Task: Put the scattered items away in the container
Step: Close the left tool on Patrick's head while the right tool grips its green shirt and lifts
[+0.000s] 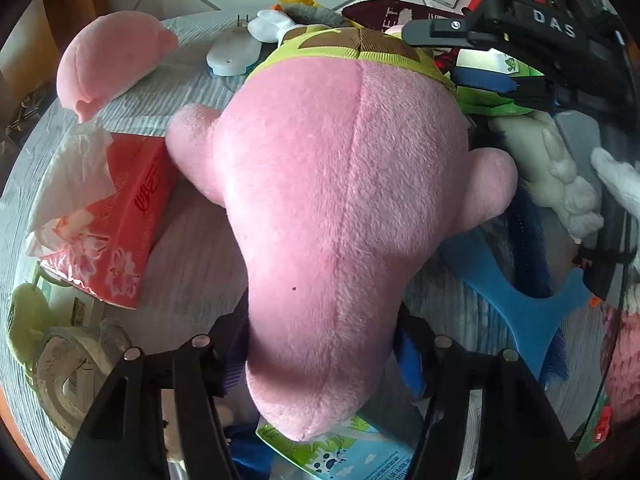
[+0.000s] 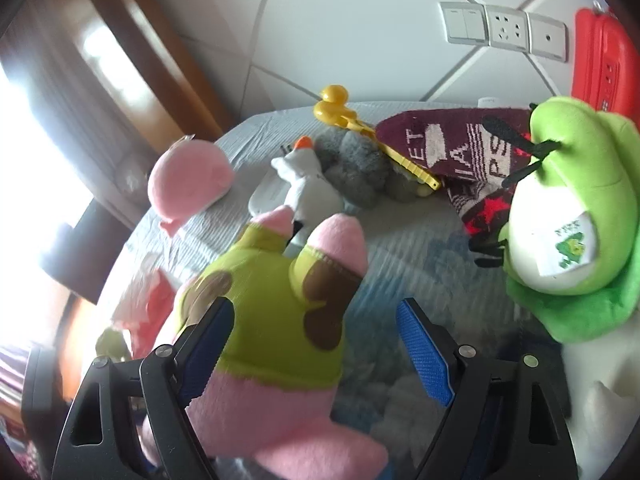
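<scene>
Centrally, the pink star plush (image 1: 344, 208) is pinched by the left tool (image 1: 324, 364) above the cluttered bench (image 1: 192, 92). Beside it, the right tool (image 2: 316, 344) is spread, near the green frog plush (image 2: 572, 216).

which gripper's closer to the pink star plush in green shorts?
Left. The left gripper has its jaws closed around the pink star-shaped plush toy in green shorts. The right gripper hovers open beside it, one finger near the shorts, not clamping.
</scene>
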`<state>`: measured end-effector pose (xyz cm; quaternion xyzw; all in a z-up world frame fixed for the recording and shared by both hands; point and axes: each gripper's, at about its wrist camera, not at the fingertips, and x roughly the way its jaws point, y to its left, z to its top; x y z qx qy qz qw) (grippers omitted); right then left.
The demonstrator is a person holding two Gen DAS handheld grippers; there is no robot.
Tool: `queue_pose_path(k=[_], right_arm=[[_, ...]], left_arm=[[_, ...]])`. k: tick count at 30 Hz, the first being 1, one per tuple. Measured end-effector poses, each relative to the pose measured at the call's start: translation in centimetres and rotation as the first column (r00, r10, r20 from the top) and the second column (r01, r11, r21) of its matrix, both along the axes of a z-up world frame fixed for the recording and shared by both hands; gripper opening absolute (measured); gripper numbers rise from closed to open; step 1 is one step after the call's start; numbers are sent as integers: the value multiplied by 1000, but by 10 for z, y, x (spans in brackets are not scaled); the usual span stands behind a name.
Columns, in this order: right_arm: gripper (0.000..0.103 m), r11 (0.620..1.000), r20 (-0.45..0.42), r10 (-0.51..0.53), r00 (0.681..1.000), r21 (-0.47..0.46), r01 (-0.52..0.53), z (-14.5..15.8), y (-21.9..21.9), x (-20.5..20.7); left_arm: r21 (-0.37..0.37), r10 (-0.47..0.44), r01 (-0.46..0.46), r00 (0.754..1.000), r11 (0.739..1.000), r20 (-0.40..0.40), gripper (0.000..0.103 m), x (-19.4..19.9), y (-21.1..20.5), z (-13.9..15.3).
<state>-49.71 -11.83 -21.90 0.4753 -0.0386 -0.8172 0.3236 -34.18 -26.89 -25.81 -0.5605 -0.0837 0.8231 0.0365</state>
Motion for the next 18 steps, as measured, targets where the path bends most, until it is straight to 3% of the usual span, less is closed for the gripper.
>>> queue_pose_path(k=[4, 8, 12, 13, 14, 15, 18], right_arm=[[87, 995, 37, -20, 999, -94, 23, -15, 2, -21], [101, 993, 67, 16, 998, -119, -8, -30, -11, -34], [100, 987, 142, 65, 988, -154, -43, -46, -21, -39], [93, 987, 149, 71, 986, -155, -48, -45, -21, -38], [76, 986, 137, 72, 988, -158, -50, -38, -20, -34], [69, 986, 126, 72, 989, -160, -52, -32, -19, -31], [69, 984, 91, 74, 993, -166, -58, -12, -15, -21]], left_arm=[[29, -10, 9, 1000, 1000, 23, 64, -3, 0, -10], [27, -5, 3, 997, 1000, 71, 64, -7, 4, -24], [2, 15, -16, 997, 1000, 71, 57, -14, 5, -28], [4, 19, -19, 998, 1000, 60, 54, -15, 6, -24], [-4, 16, -16, 999, 1000, 45, 53, -14, 7, -18], [-12, 13, -12, 999, 1000, 29, 53, -13, 9, -12], [-26, -3, 3, 1000, 1000, -9, 53, -6, 13, 6]])
